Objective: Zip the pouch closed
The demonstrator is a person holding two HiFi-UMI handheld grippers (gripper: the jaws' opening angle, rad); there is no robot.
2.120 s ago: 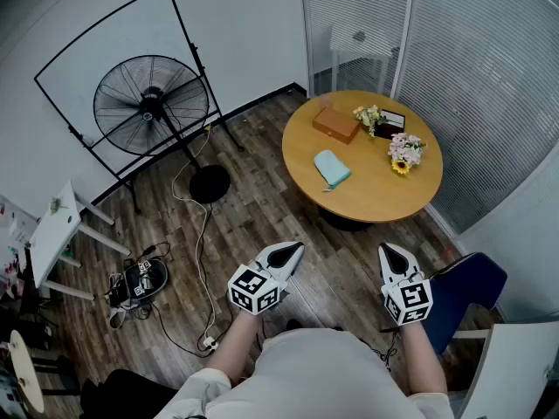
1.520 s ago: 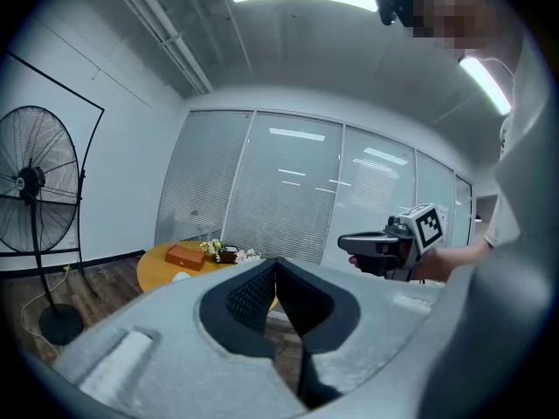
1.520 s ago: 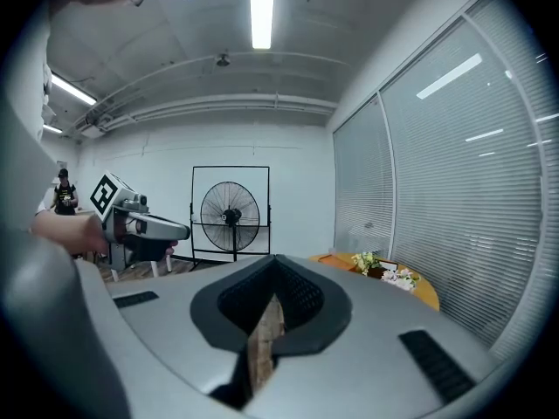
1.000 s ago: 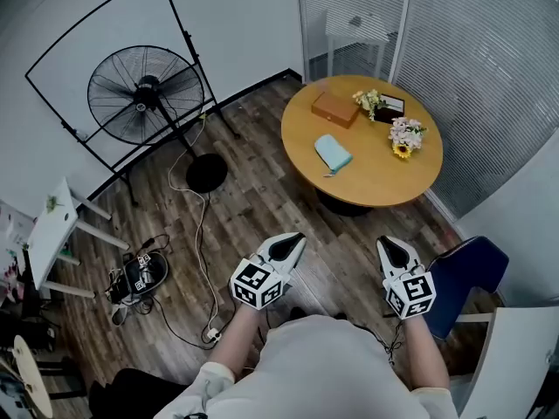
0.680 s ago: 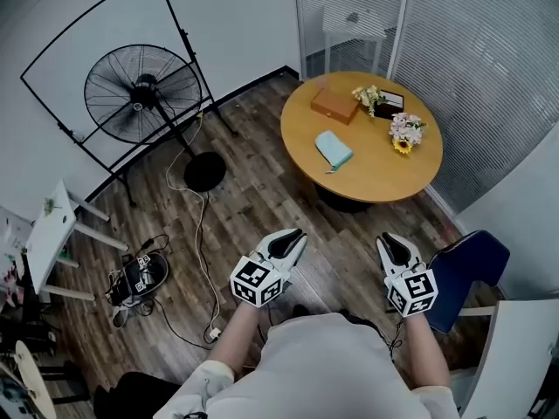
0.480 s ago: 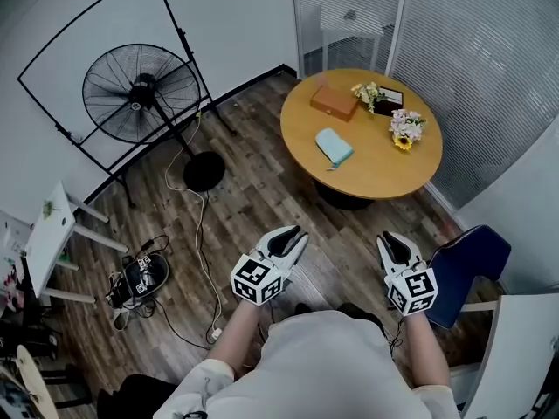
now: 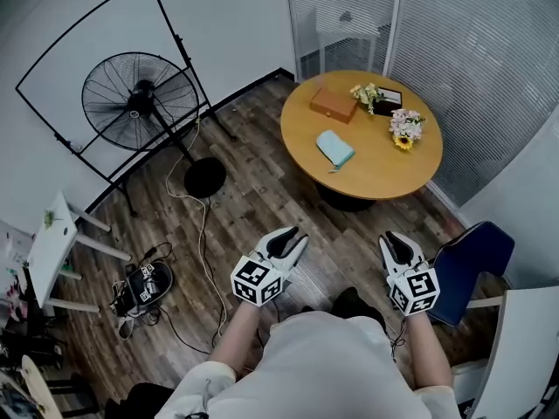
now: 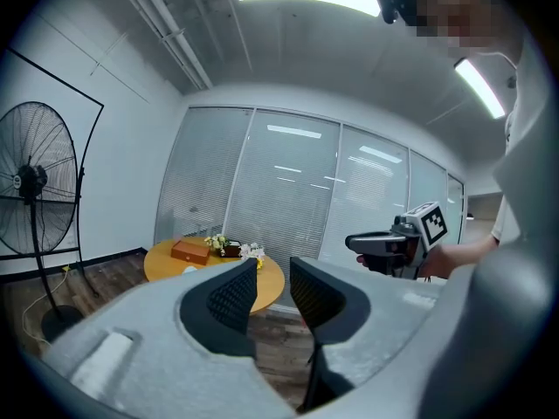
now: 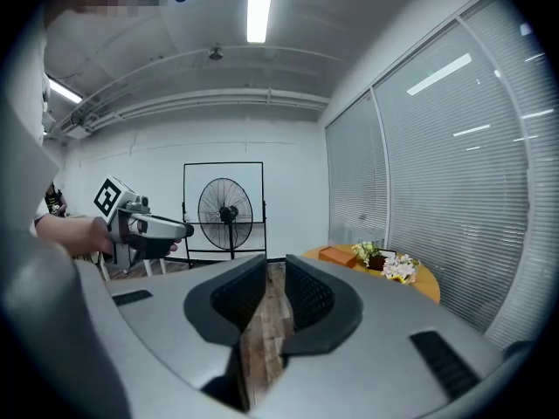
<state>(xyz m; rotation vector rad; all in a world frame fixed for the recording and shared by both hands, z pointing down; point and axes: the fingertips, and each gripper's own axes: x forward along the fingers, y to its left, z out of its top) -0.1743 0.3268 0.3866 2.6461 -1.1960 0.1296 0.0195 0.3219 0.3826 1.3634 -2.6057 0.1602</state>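
I held my left gripper (image 7: 286, 239) low in front of me, its jaws opening with nothing between them. My right gripper (image 7: 392, 243) was level with it, jaws a narrow gap apart and empty too. The light blue pouch (image 7: 334, 148) lay on the left part of the round wooden table (image 7: 376, 188), well apart from both grippers. A brown box (image 7: 334, 103) and flowers (image 7: 404, 133) stood farther back on it

Matt pouch (image 7: 334, 147) lies on smooth wooden table (image 7: 384, 177).
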